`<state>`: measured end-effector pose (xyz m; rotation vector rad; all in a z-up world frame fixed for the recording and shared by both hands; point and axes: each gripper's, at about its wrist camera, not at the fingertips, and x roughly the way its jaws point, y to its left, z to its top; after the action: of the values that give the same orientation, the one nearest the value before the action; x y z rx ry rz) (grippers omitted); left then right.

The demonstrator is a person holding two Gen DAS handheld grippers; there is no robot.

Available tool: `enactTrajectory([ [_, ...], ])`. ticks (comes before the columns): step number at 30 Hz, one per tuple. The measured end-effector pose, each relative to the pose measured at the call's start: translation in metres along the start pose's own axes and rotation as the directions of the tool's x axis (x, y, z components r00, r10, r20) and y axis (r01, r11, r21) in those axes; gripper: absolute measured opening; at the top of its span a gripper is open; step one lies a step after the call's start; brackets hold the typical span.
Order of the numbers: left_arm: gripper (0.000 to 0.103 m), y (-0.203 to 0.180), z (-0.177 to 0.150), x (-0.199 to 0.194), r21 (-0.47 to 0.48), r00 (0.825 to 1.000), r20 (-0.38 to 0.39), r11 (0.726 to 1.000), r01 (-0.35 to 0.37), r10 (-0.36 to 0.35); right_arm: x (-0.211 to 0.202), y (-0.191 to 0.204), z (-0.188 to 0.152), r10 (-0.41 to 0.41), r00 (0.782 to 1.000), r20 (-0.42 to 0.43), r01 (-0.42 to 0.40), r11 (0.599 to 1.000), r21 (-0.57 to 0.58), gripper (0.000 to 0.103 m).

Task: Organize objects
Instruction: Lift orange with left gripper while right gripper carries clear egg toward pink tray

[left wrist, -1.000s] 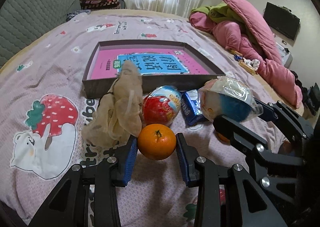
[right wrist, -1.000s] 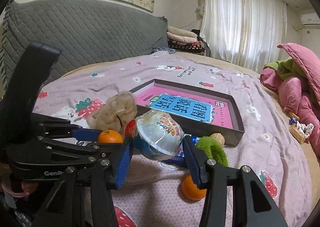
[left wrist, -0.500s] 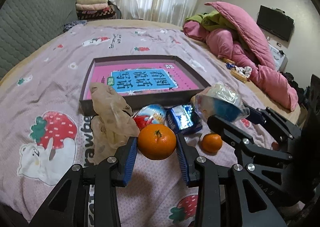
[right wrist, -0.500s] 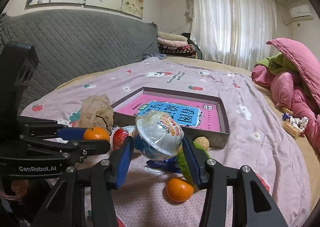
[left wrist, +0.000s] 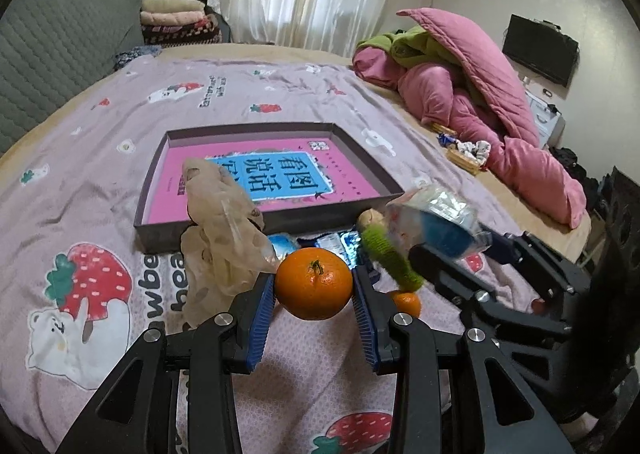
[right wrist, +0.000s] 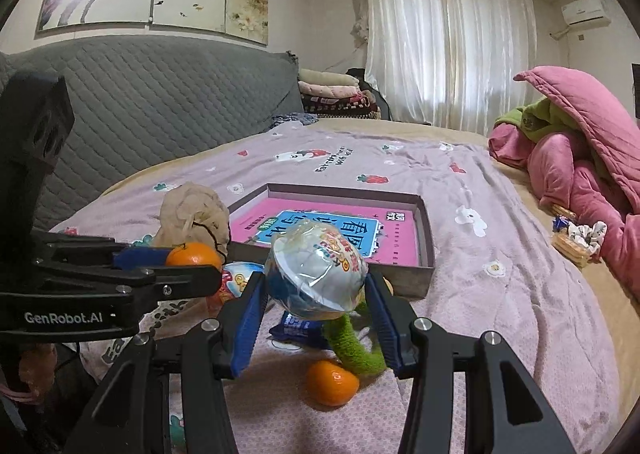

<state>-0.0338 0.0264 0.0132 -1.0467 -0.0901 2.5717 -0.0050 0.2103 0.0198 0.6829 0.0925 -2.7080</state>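
Both grippers have lifted higher off the bed: left gripper (left wrist: 313,300) pinching the orange (left wrist: 313,282), right gripper (right wrist: 316,308) clamping the wrapped ball (right wrist: 317,270), likely bound for the far tray (left wrist: 256,129).

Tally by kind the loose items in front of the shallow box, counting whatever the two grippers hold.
Tangerines: 2 (held one, one on the bedspread)
Wrapped bowl-shaped packages: 1
Green fuzzy loops: 1
Beige crumpled bags: 1
Red round wrapped items: 1
Blue packets: 1
Total: 7
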Motion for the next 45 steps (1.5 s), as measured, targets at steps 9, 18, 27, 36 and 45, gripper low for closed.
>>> enactTrajectory([
  [9, 0.039, 0.005, 0.003, -0.007, -0.008, 1.0, 0.024, 1.0, 0.014, -0.014, 0.0, 0.002, 0.0, -0.006, 1.0, 0.003, 0.006, 1.0, -0.014, 0.051],
  [18, 0.039, 0.016, 0.008, -0.006, -0.038, 0.999, 0.028, 0.999, 0.02, -0.019, 0.005, 0.004, 0.0, -0.004, 1.0, -0.013, 0.004, 1.0, -0.019, 0.051],
  [27, 0.039, 0.023, 0.021, 0.006, -0.054, 0.999, 0.034, 0.998, 0.035, -0.033, 0.012, 0.005, 0.003, -0.006, 1.0, -0.018, 0.005, 0.999, -0.045, 0.051],
  [36, 0.039, 0.035, 0.032, 0.032, -0.08, 1.0, 0.009, 0.996, 0.024, -0.024, 0.029, -0.001, 0.008, -0.018, 0.999, -0.037, 0.016, 0.998, -0.053, 0.051],
  [45, 0.039, 0.043, 0.039, 0.05, -0.097, 1.0, 0.007, 0.995, 0.017, -0.016, 0.042, -0.007, 0.016, -0.027, 0.999, -0.034, 0.025, 0.997, -0.067, 0.051],
])
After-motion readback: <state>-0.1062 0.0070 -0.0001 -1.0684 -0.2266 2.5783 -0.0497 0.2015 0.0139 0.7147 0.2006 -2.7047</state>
